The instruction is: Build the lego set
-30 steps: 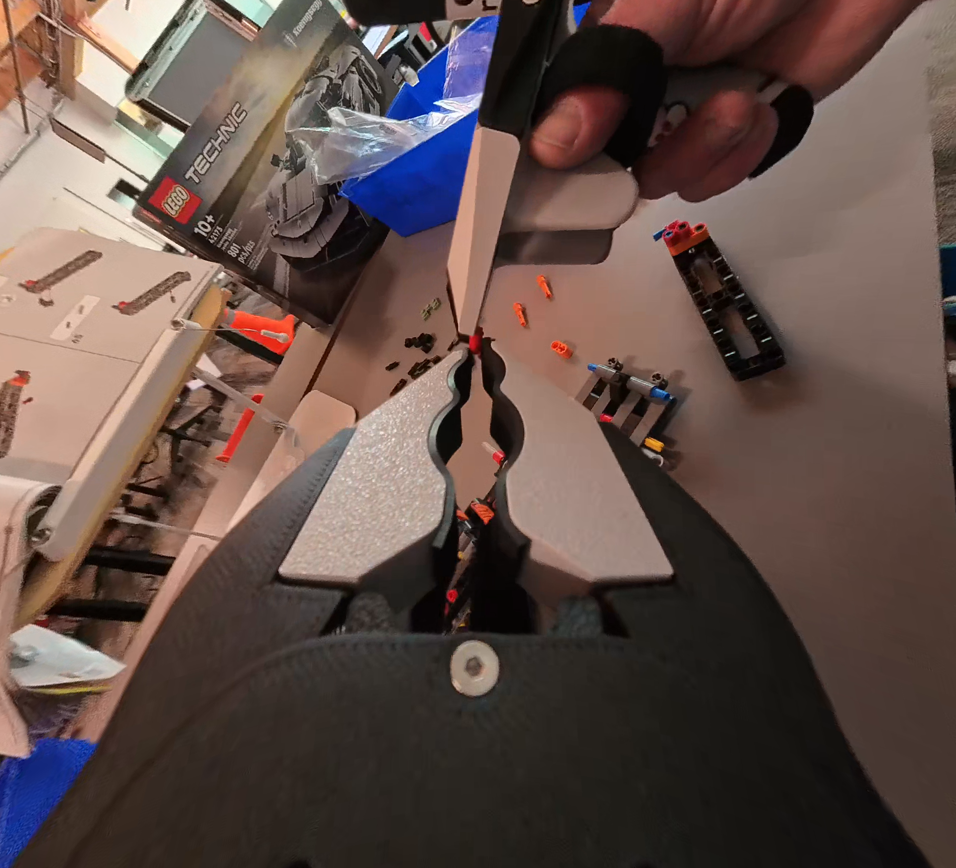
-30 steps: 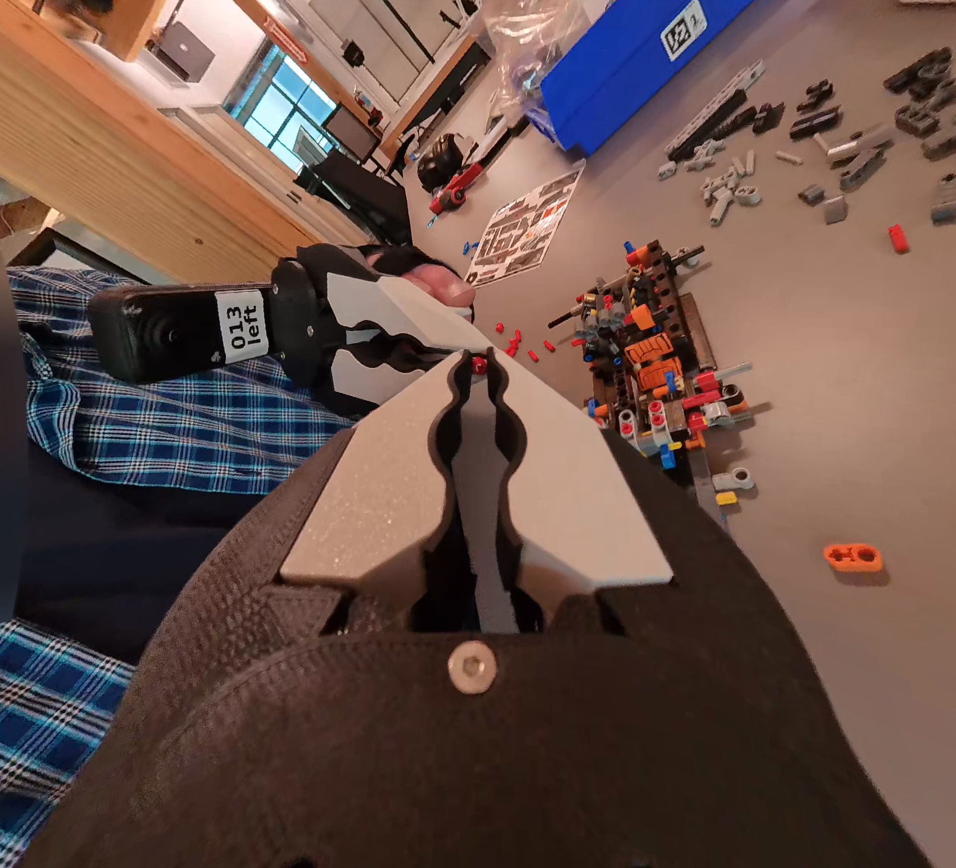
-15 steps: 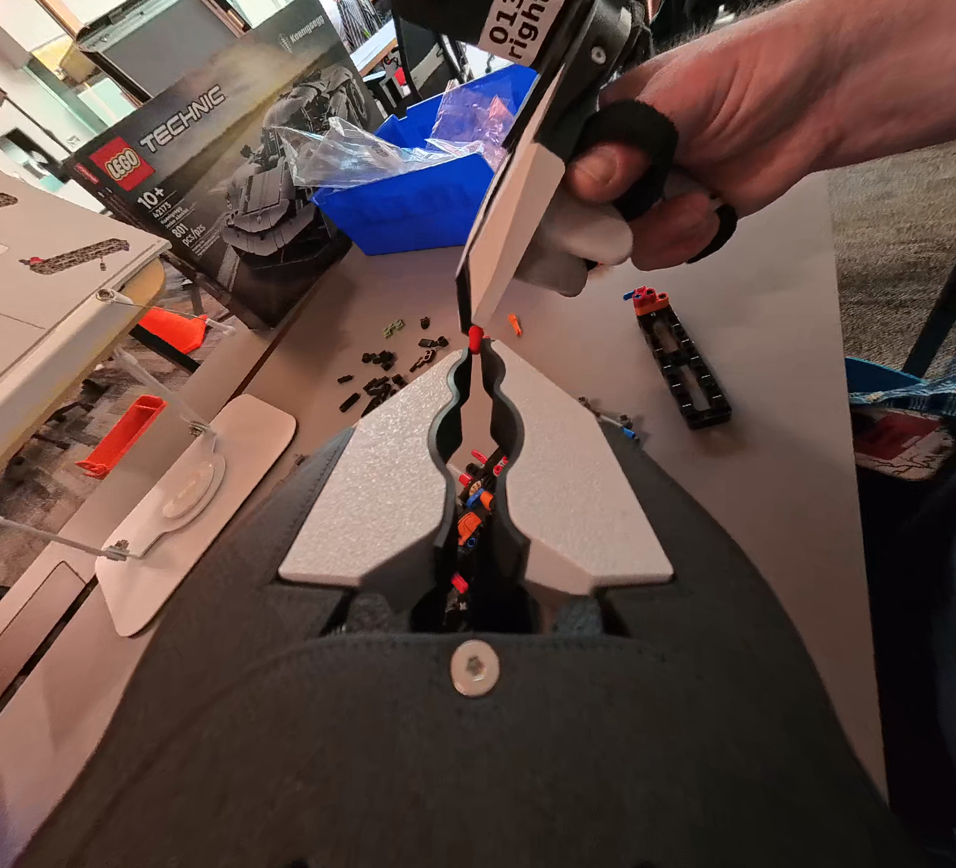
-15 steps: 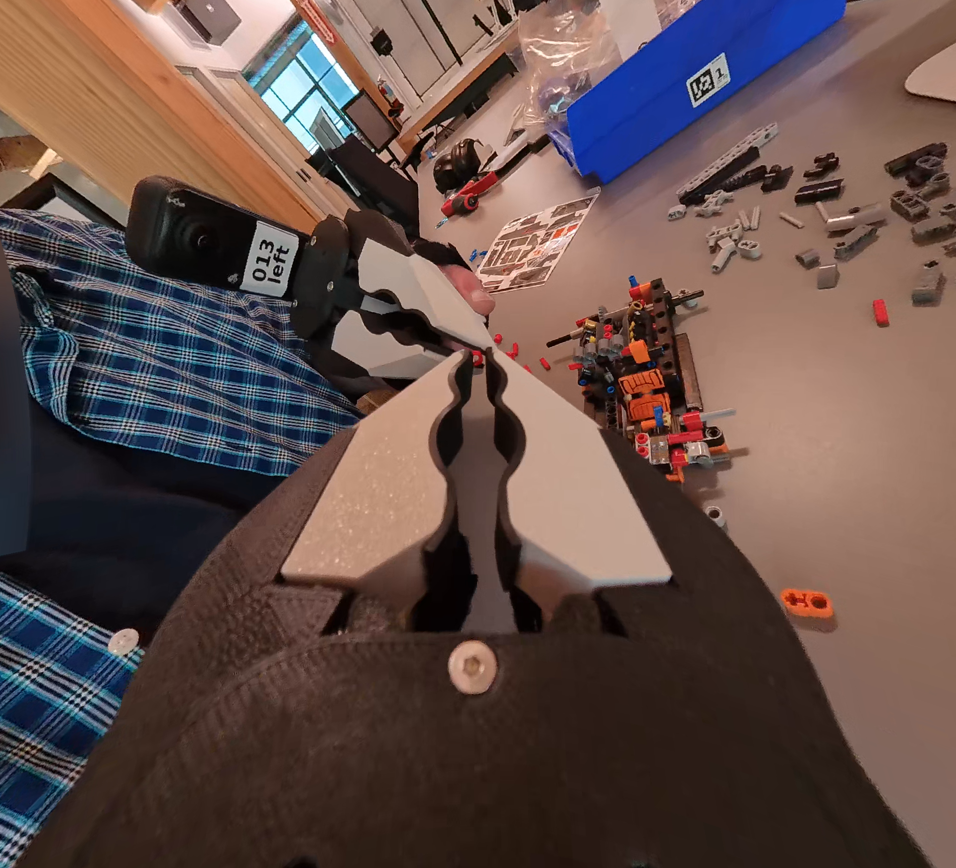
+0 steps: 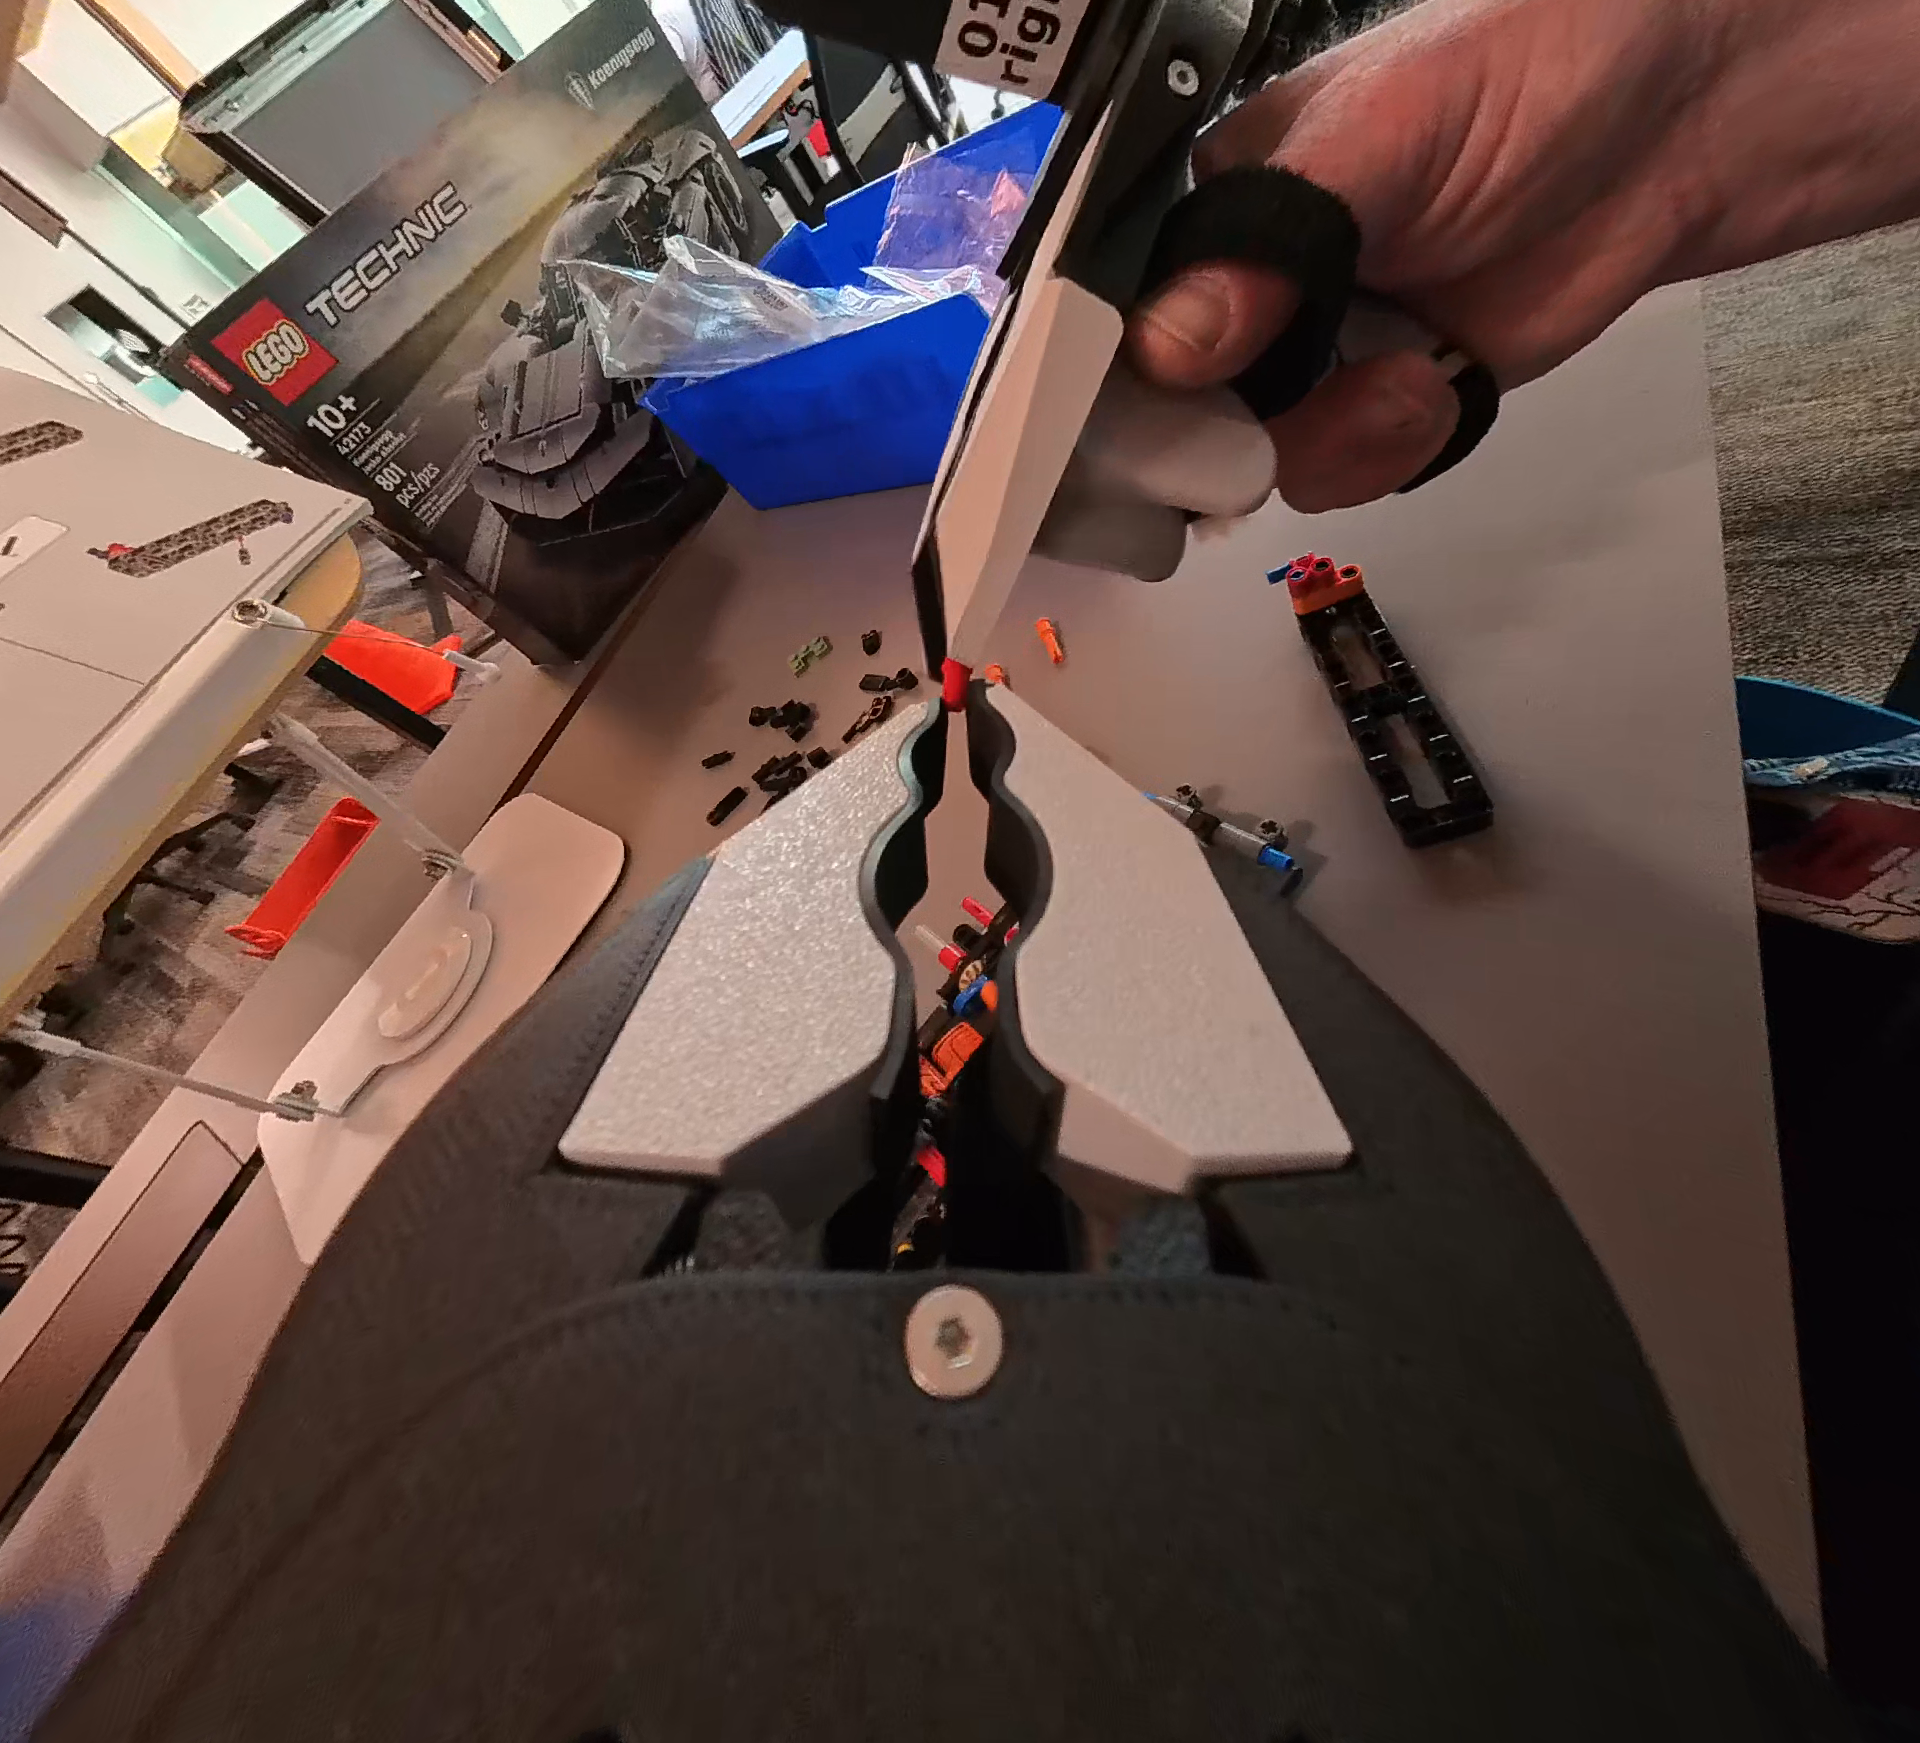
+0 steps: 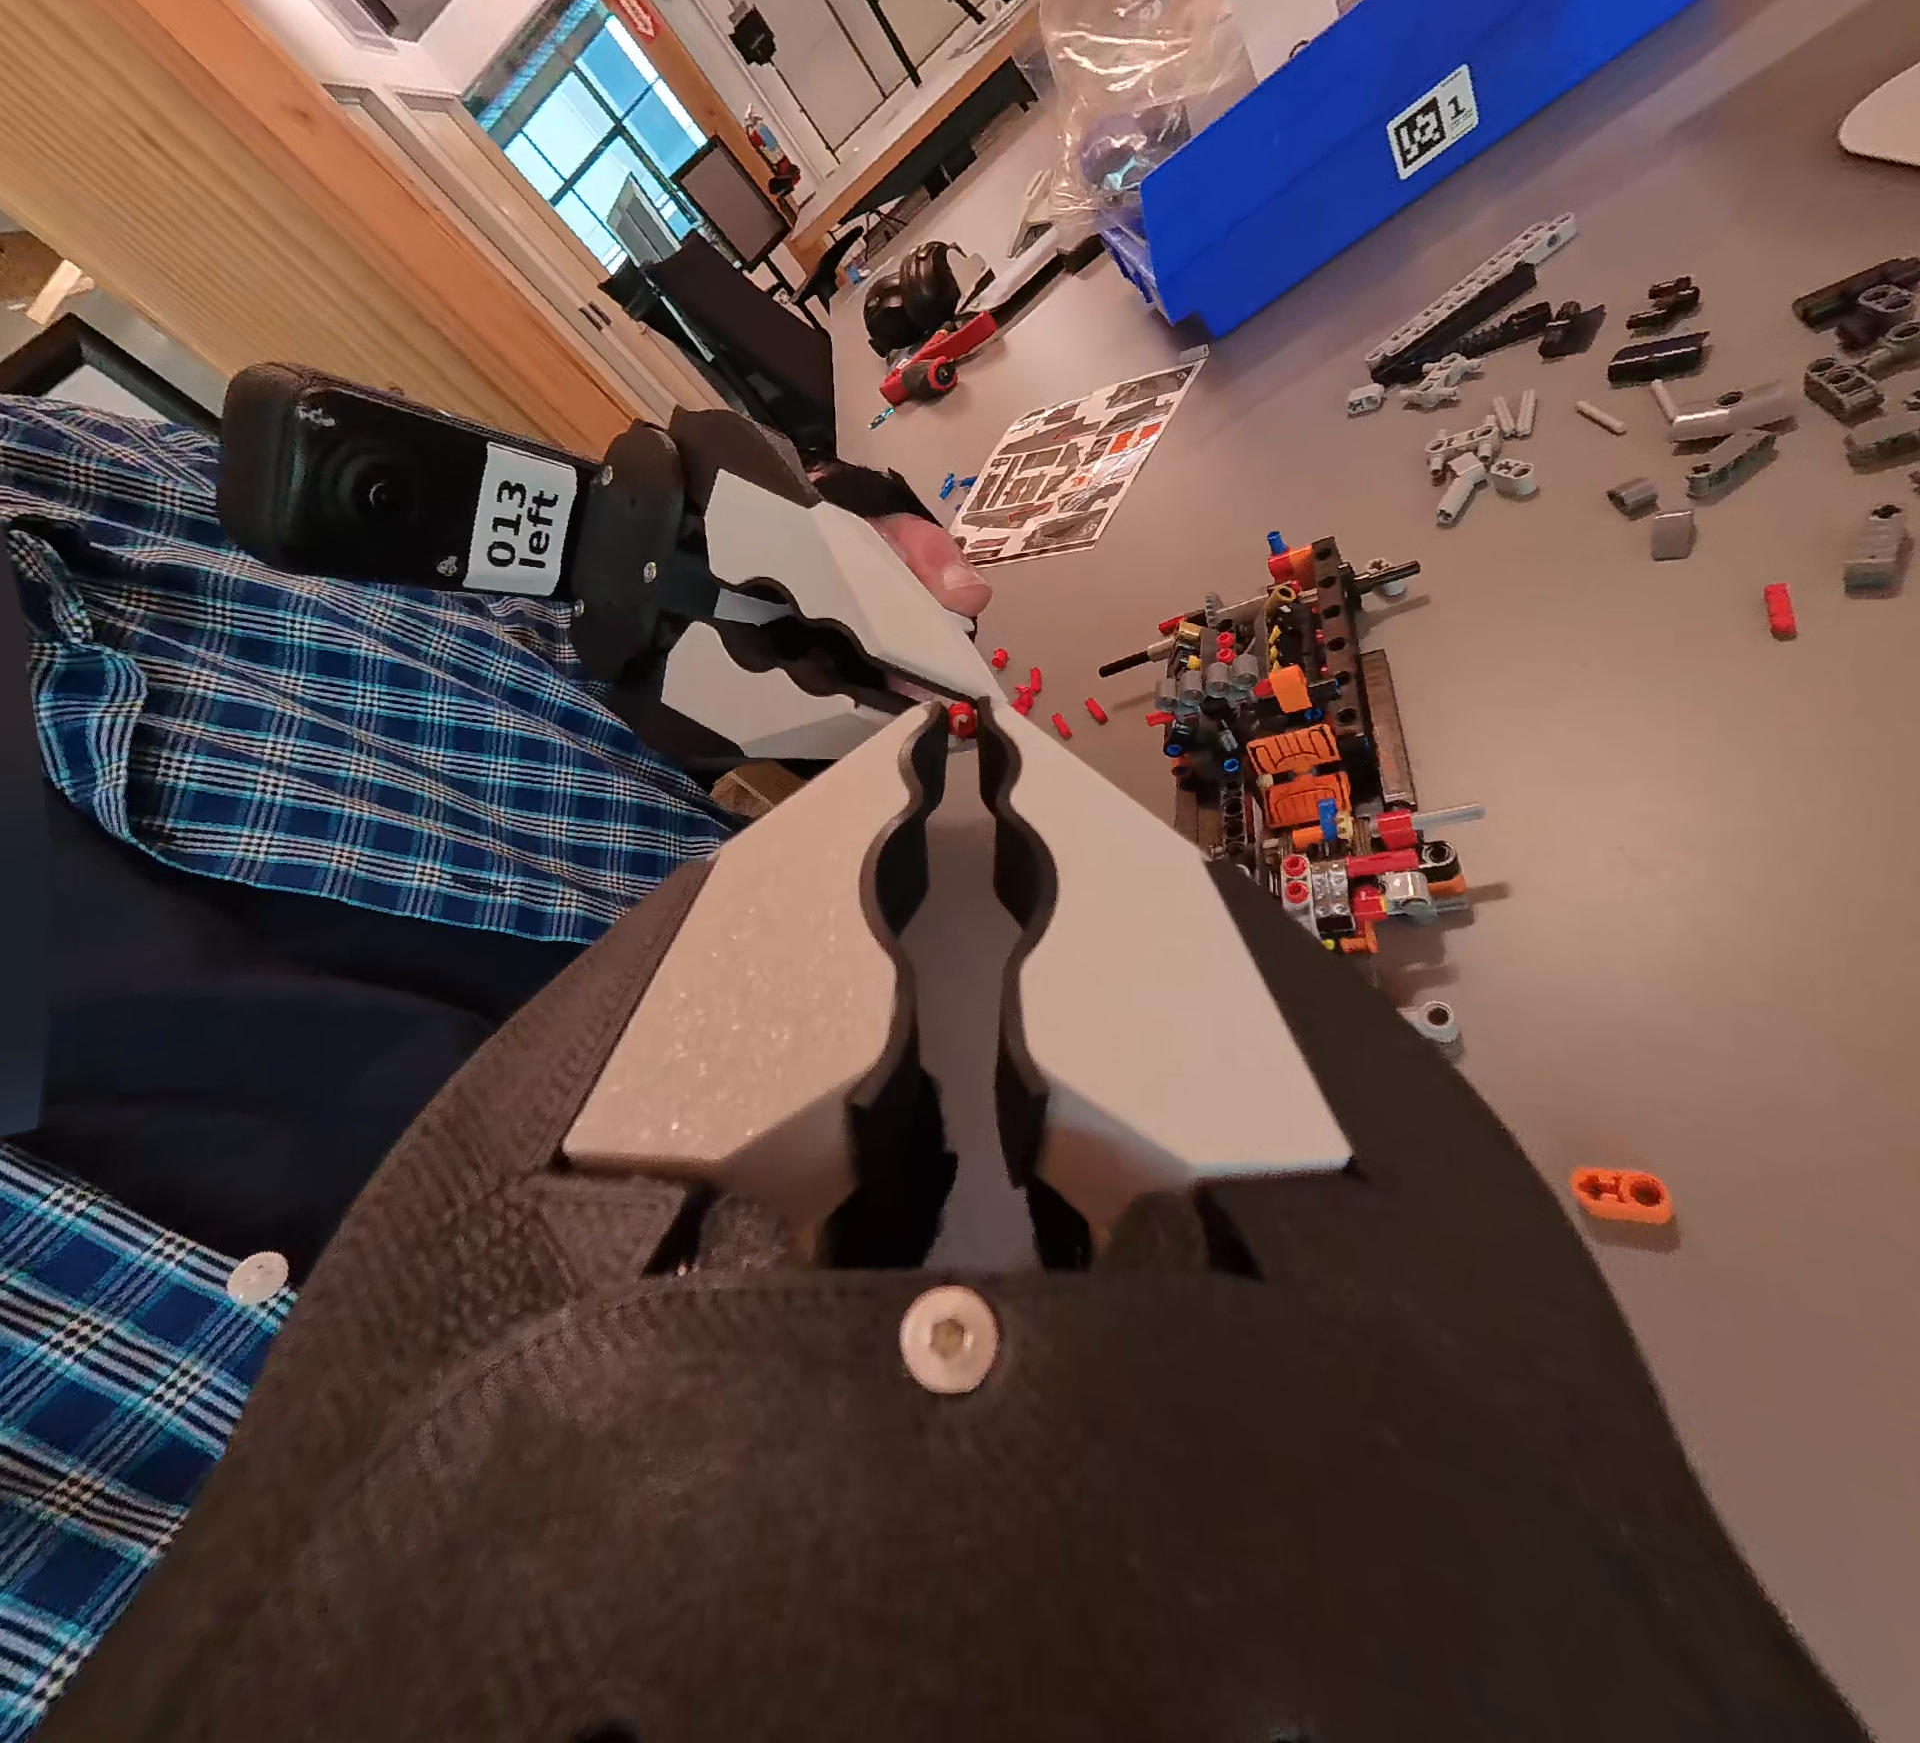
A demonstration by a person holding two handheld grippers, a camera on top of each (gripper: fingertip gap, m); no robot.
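A small red pin [image 5: 954, 681] is pinched tip to tip between both grippers, above the grey table [image 5: 1558, 966]. My left gripper [image 5: 954, 708] is shut on its lower end. My right gripper [image 5: 948, 649] comes down from above, held by a hand, and meets the pin's upper end. In the right wrist view the right gripper [image 6: 962, 719] is shut on the red pin [image 6: 962, 714], and the left gripper [image 6: 971, 691] reaches in from the left. The part-built orange, black and red model [image 6: 1299, 758] lies on the table to the right.
A black frame with an orange end [image 5: 1387, 727], black pins [image 5: 790, 748] and orange pins [image 5: 1049, 639] lie about. A blue bin [image 6: 1434, 93], set box [image 5: 468, 343], sticker sheet [image 6: 1081, 467], grey parts [image 6: 1662, 446], red pins [image 6: 1039, 696] and an orange piece [image 6: 1621, 1192] are nearby. Left and right tips are no more than a few centimetres apart.
Both grippers stayed tip to tip on the red pin while they tilted and shifted together. The table and model now sit lower and more level in both views.
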